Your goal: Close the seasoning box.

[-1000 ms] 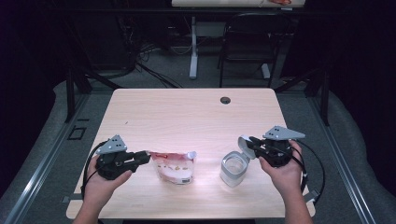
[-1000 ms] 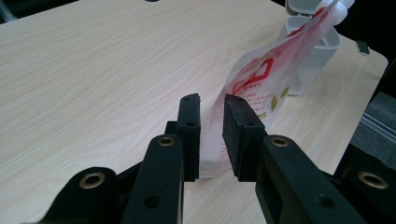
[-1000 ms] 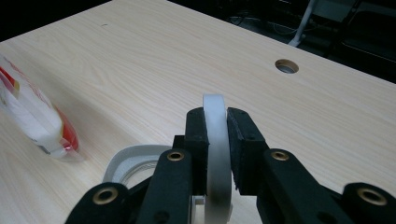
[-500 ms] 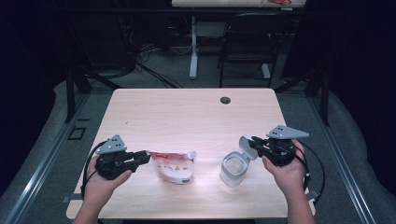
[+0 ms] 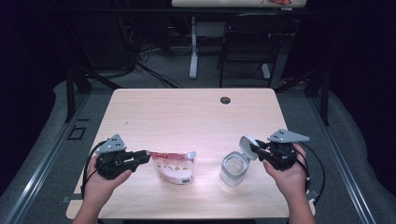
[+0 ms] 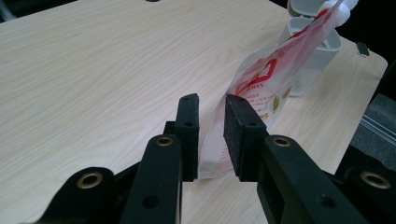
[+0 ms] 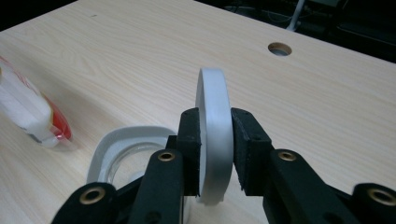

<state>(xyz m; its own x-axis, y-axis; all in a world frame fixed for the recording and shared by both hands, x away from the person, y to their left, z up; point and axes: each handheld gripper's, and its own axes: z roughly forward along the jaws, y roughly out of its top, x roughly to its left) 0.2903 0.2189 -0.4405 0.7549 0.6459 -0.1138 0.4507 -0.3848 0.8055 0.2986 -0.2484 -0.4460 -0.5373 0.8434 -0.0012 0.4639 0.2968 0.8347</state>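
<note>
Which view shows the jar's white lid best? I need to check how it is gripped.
The right gripper view: the white lid stands on edge, close up, pinched between the right gripper jaws. The high view shows it small, flipped up beside the clear jar. The left gripper view catches just a corner behind the snack pouch.

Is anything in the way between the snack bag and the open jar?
No. Only bare table lies between the snack bag, held by the left gripper, and the open jar. The right gripper holds the jar's hinged lid up and back.
</note>
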